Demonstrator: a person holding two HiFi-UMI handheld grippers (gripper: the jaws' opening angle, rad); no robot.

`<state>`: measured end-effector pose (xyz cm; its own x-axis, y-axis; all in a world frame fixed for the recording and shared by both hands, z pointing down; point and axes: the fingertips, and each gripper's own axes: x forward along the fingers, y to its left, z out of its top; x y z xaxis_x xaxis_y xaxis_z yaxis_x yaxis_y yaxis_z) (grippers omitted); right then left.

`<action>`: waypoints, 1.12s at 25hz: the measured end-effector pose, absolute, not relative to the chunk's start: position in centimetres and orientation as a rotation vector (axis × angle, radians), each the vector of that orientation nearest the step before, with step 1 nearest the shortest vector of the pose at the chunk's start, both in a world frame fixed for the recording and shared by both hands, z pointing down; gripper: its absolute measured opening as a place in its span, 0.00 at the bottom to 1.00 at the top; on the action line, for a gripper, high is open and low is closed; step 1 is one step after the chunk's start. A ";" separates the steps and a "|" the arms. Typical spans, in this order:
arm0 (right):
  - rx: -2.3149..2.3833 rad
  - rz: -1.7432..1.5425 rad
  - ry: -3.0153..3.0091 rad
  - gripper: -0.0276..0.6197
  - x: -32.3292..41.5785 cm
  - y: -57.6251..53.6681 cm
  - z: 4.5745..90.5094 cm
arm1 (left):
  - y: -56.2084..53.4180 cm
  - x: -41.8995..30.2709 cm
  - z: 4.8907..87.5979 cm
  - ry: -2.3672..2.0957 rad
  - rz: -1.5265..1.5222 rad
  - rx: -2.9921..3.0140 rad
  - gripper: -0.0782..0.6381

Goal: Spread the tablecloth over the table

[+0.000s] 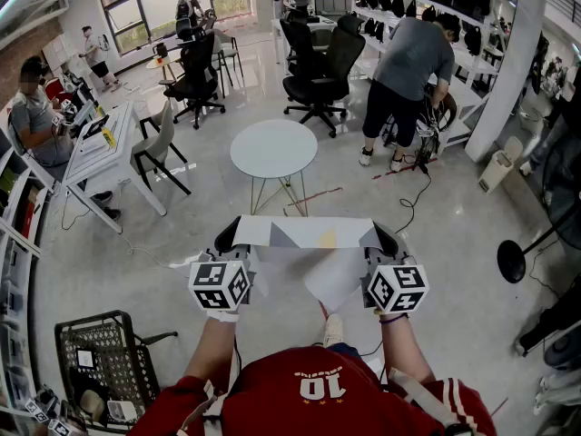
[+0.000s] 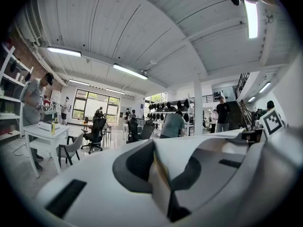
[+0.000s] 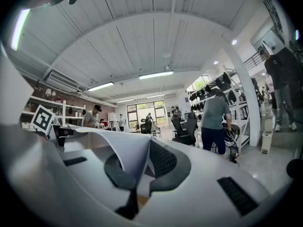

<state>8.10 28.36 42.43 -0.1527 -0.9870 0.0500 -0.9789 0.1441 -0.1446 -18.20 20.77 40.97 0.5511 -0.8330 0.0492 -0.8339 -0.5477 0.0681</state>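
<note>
A white tablecloth (image 1: 309, 234) hangs stretched between my two grippers, held up in front of my chest, with a loose fold drooping below its middle. My left gripper (image 1: 231, 234) is shut on the cloth's left end, and in the left gripper view the cloth edge (image 2: 158, 174) is pinched between the dark pads. My right gripper (image 1: 381, 236) is shut on the right end, where the cloth (image 3: 125, 157) bends over the left pad. The round white table (image 1: 273, 149) stands on the floor ahead of me, bare, beyond the cloth.
Black office chairs (image 1: 320, 66) stand behind the table. A person in a grey shirt (image 1: 408, 71) bends at the shelves on the right. A white desk (image 1: 100, 148) with a grey chair is at left, a black wire cart (image 1: 104, 357) near my left leg.
</note>
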 end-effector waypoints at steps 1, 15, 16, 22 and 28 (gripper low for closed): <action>-2.008 -0.221 2.330 0.07 8.1 28.4 42.5 | 20.7 -18.2 41.1 -1.449 0.021 2.696 0.14; -2.020 -0.217 2.335 0.07 8.3 28.6 42.4 | 20.8 -17.9 40.7 -1.451 0.029 2.713 0.14; -2.021 -0.215 2.336 0.07 8.3 28.6 42.4 | 20.8 -17.9 40.7 -1.450 0.029 2.714 0.14; -2.029 -0.212 2.328 0.07 8.0 28.8 42.3 | 20.8 -18.1 40.4 -1.436 0.015 2.718 0.14; -2.036 -0.209 2.323 0.07 8.2 29.1 42.2 | 21.0 -17.8 40.4 -1.428 0.001 2.725 0.14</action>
